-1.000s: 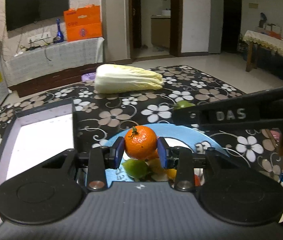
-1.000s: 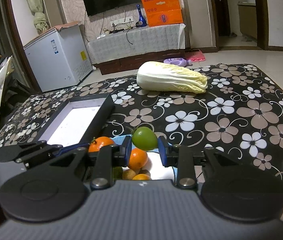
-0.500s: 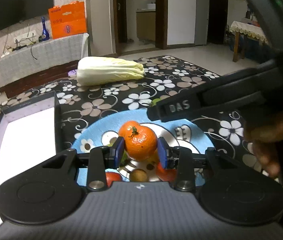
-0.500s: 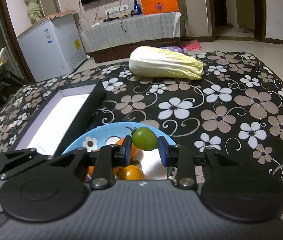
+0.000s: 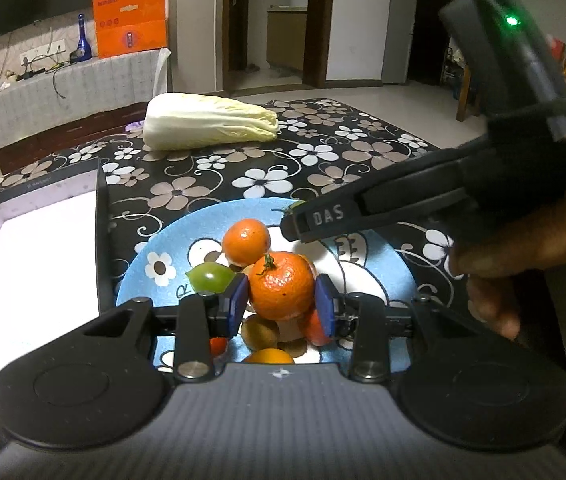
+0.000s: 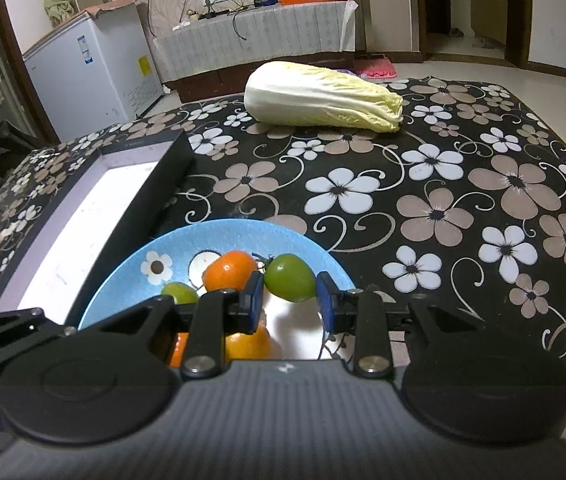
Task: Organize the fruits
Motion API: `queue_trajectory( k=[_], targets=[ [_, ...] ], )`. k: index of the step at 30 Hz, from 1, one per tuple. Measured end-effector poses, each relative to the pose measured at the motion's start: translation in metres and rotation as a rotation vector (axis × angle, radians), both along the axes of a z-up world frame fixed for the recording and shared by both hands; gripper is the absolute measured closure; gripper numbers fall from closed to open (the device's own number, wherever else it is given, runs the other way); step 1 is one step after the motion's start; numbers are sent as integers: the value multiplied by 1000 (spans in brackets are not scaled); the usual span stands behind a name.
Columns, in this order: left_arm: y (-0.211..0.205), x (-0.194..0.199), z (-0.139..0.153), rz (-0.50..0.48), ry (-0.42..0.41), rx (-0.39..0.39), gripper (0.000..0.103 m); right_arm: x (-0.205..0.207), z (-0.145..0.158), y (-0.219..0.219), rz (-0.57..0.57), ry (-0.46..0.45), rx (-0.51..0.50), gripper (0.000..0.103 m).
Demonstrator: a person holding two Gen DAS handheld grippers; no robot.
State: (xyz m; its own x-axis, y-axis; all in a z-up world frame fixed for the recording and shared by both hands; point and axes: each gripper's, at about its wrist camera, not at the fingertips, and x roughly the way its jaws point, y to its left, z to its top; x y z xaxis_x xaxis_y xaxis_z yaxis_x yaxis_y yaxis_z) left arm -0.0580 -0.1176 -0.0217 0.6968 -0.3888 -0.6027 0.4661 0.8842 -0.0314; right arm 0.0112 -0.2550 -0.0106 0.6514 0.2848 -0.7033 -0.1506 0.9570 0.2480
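While your left gripper (image 5: pixel 282 305) clamps a mandarin (image 5: pixel 282 285), your right gripper (image 6: pixel 289 303) pinches a green tomato (image 6: pixel 289 277) (plate (image 6: pixel 239 232) below, cabbage (image 6: pixel 321 97) at twelve o'clock).

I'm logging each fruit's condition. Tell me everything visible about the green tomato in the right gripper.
The green tomato is small, oval, smooth and glossy, unripe green, with a dark stem stub at its left end. It lies sideways, clamped between the right gripper's blue pads, above the blue plate, in front of a mandarin. No damage shows.
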Motion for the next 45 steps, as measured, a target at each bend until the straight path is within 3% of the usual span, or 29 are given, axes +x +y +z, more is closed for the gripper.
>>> queue_trajectory(
  k=[7, 11, 18, 21, 25, 30, 34, 39, 43, 45],
  targets=[
    [2, -2, 3, 2, -4, -6, 61, 3, -4, 2, -4, 24, -11, 70],
    [7, -7, 7, -2, -14, -22, 56, 3, -3, 0, -19, 17, 1, 62],
    [13, -20, 12, -2, -17, -27, 51, -1, 1, -4, -32, -2, 15, 61],
    [14, -28, 14, 2, -31, -14, 43, -3, 3, -6, -37, -7, 22, 60],
    [19, -39, 20, 35, -61, -2, 17, -7, 5, -8, -51, -19, 36, 60],
    [30, -61, 34, 67, -153, 10, 1, -16, 12, -11, -75, -49, 65, 60],
    [38, -81, 45, 77, -225, -31, 0, -29, 18, -11, -91, -69, 78, 60],
    [50, -98, 57, 108, -222, -89, 0, -53, 27, -15, -107, -95, 127, 60],
    [58, -114, 64, 181, -223, -90, 0, -72, 31, -18, -104, -96, 134, 47],
    [62, -123, 66, 218, -209, -92, 0, -81, 32, -18, -96, -101, 123, 46]
  ],
)
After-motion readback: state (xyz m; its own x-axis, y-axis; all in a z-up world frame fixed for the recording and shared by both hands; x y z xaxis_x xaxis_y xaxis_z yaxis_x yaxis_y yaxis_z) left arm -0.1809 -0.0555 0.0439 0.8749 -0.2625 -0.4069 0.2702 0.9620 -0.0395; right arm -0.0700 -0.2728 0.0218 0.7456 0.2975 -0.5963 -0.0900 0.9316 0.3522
